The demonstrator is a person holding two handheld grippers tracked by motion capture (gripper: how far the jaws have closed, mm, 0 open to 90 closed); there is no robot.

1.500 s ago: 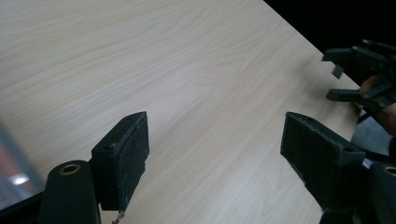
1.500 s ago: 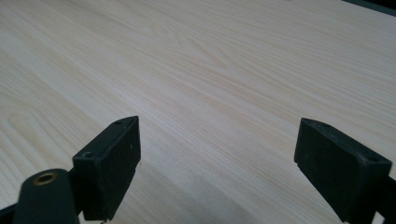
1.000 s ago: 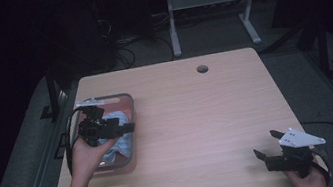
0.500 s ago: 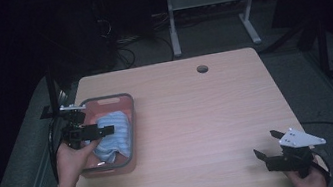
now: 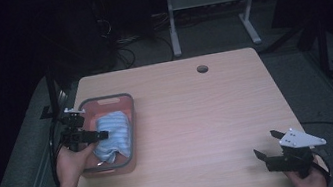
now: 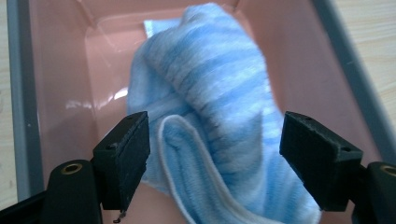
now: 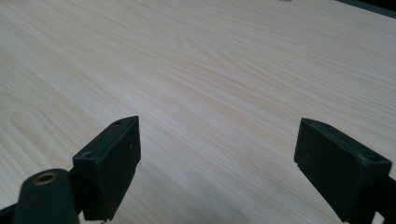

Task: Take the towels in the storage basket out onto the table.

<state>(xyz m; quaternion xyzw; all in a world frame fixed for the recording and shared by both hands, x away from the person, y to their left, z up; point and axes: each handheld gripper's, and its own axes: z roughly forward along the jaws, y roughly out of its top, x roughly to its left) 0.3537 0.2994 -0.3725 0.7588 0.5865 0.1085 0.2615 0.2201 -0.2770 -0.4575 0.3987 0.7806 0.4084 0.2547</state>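
At the table's left side, a blue-and-white striped knitted cloth (image 6: 215, 107) lies crumpled inside a pink plastic bin with grey rim (image 5: 131, 124). Left gripper (image 5: 91, 135) hangs at the bin's near-left rim, jaws spread, empty. Right gripper (image 5: 270, 147) rests near the table's (image 5: 209, 117) front right corner, jaws spread, empty. Cloth judged light, soft, non-fragile; best pinched at its raised fold.

Cloth (image 6: 219, 107) light blue w/ darker stripes; bin (image 6: 60, 70) pink, grey rim; table (image 5: 199, 118) pale wood.
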